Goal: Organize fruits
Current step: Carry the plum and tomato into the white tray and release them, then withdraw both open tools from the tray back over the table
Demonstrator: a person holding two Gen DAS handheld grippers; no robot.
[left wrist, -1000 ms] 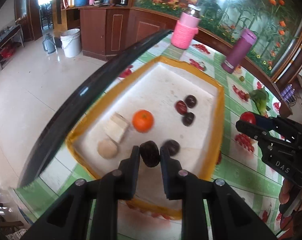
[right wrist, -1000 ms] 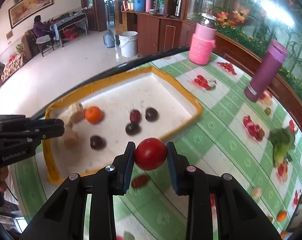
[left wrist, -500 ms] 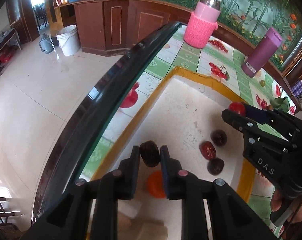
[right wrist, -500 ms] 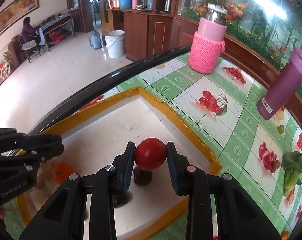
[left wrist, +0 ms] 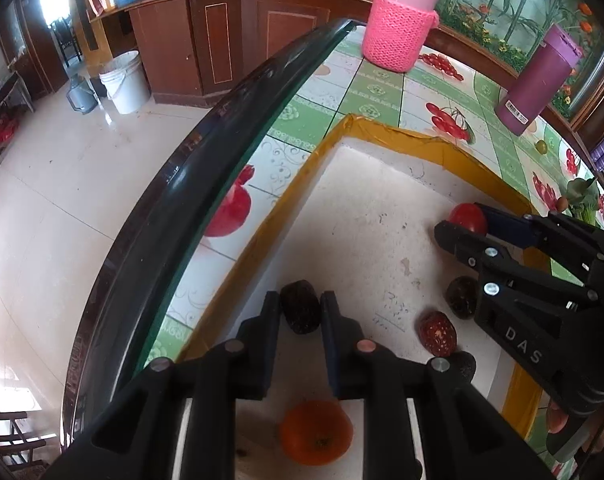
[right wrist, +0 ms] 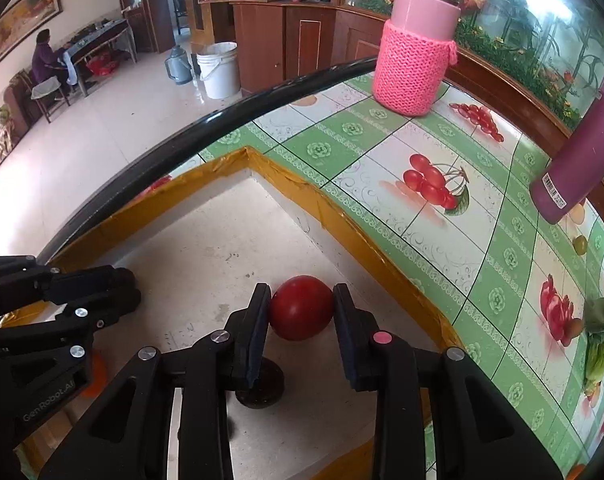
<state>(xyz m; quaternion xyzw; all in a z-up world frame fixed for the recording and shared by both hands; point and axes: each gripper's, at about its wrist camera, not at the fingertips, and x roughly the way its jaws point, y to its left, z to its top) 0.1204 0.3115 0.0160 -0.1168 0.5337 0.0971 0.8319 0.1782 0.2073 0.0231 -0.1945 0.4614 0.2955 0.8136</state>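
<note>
Left wrist view: a white tray (left wrist: 386, 136) with a yellow taped rim sits on the fruit-printed surface (left wrist: 382, 92) near its dark curved edge. A pink knitted-sleeve flask (left wrist: 402, 20) and a purple bottle (left wrist: 542, 80) stand well beyond the tray. Inside it lie an orange (left wrist: 316, 432) under the gripper body and three dark fruits (left wrist: 438, 334) to the right, partly hidden by the right hand-held gripper (left wrist: 462, 226), which reaches in from the right with a red tomato (left wrist: 468, 218) at its tip. The left hand-held gripper (left wrist: 301, 312) is clamped on a dark wrinkled fruit (left wrist: 301, 312), held over the tray floor close to the yellow rim.

Right wrist view: the right hand-held gripper (right wrist: 302, 308) pinches the red tomato (right wrist: 302, 307) between both pads, over the tray (right wrist: 342, 216) near its far corner. One dark fruit (right wrist: 258, 390) lies below its left finger. The left hand-held gripper's (right wrist: 118, 292) black body fills the left side; its tips are hard to make out here. The pink flask (right wrist: 416, 60) and purple bottle (right wrist: 578, 160) stand beyond on the surface (right wrist: 382, 140).
</note>
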